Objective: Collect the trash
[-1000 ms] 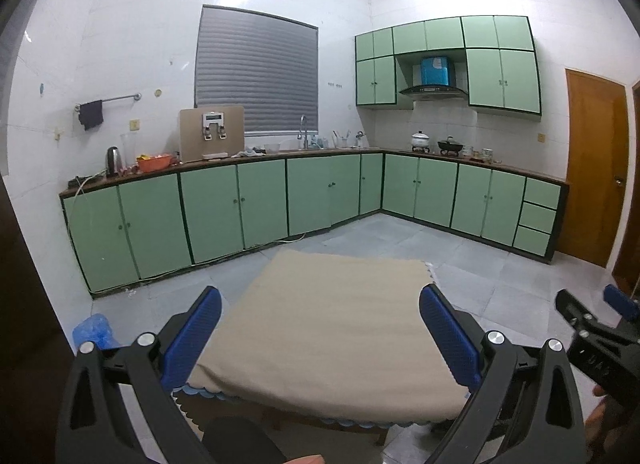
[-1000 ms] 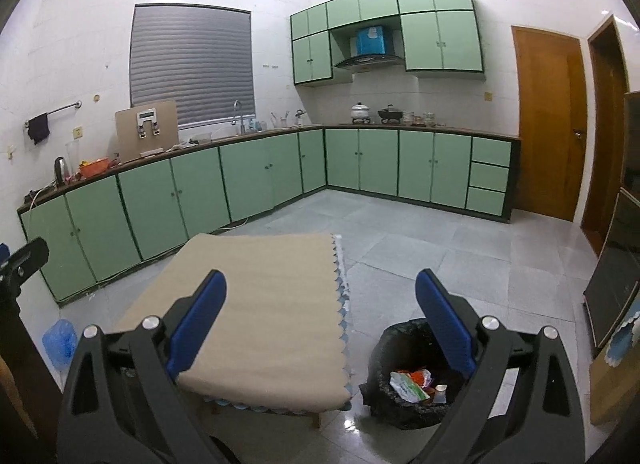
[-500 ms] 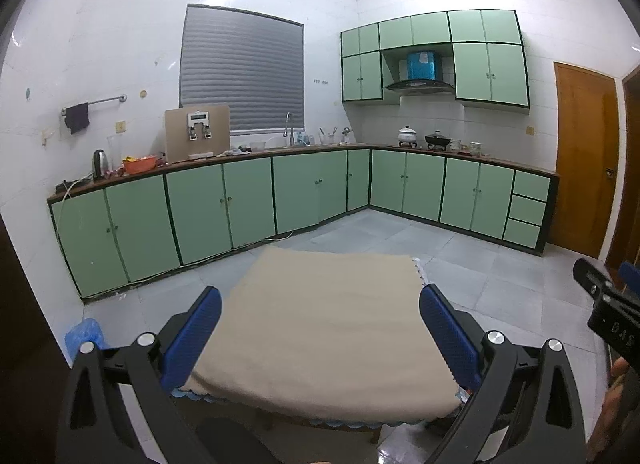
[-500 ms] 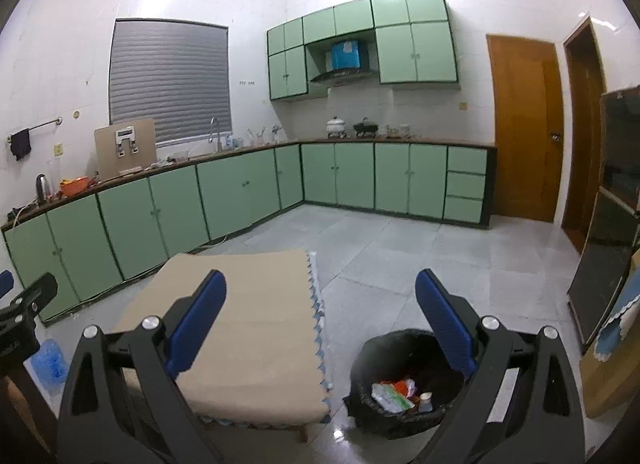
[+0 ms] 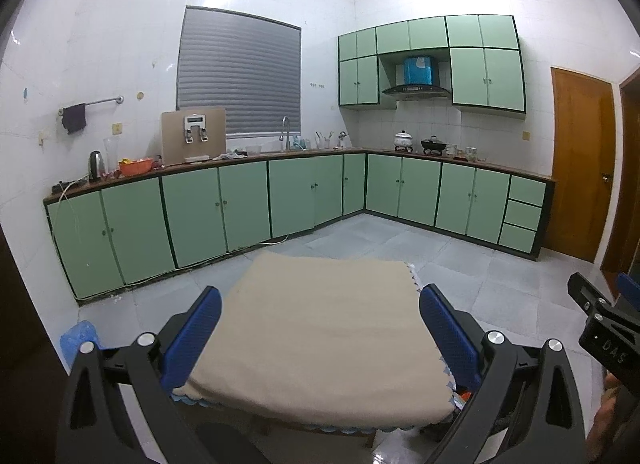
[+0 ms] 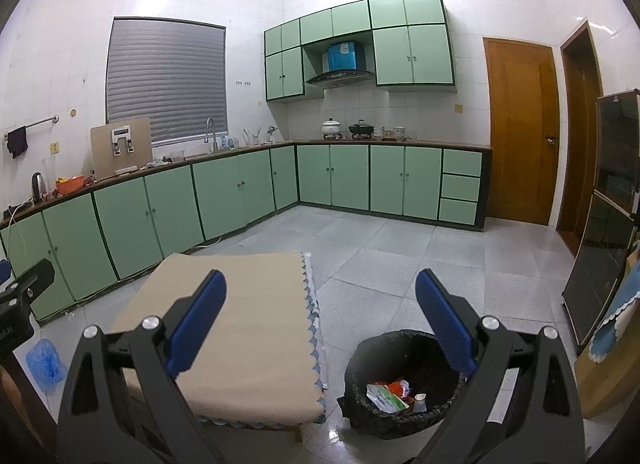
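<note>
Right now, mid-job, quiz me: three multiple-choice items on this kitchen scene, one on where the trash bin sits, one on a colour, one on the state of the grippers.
1. Where is the black trash bin?
A. On the floor beside the cloth-covered table
B. On the counter
C. Under the window

2. What colour are the cabinet doors?
A. White
B. Light green
C. Brown

3. What state are the left gripper and right gripper in?
A. Both shut on trash
B. One open, one shut
C. Both open, holding nothing

Answers: 1 A, the right wrist view shows it on the tiles by the table's right edge. 2 B, green fronts with dark trim. 3 C, blue fingers spread wide, nothing between them.
</note>
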The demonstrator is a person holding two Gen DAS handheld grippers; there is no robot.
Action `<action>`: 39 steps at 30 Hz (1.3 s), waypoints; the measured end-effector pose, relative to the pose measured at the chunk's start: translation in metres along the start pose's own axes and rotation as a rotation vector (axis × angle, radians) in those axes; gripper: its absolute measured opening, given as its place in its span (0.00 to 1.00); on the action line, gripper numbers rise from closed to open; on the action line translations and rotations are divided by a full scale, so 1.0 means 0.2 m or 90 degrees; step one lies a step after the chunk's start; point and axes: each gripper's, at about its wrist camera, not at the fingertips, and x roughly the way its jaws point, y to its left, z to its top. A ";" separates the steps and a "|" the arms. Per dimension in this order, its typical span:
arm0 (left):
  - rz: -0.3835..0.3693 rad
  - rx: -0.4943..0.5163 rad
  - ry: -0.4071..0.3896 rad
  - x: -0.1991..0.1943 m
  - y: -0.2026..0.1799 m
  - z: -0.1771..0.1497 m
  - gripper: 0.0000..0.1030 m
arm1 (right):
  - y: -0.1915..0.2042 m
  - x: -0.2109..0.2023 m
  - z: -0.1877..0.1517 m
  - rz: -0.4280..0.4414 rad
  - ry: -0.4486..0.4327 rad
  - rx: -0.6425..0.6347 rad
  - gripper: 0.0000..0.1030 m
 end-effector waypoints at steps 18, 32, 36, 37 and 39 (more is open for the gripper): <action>0.007 0.010 -0.017 -0.02 -0.02 0.02 0.94 | -0.01 0.00 0.00 -0.002 -0.007 0.003 0.90; 0.004 0.009 -0.016 -0.02 -0.01 0.03 0.94 | 0.00 -0.01 -0.01 -0.002 -0.008 0.003 0.90; 0.004 0.009 -0.017 -0.02 -0.01 0.04 0.94 | 0.00 -0.01 -0.01 -0.002 -0.006 0.004 0.90; 0.003 0.009 -0.017 -0.02 -0.01 0.04 0.94 | 0.00 -0.01 -0.01 -0.002 -0.005 0.004 0.90; 0.002 0.008 -0.017 -0.02 -0.01 0.04 0.94 | 0.00 -0.01 -0.01 -0.001 -0.006 0.005 0.90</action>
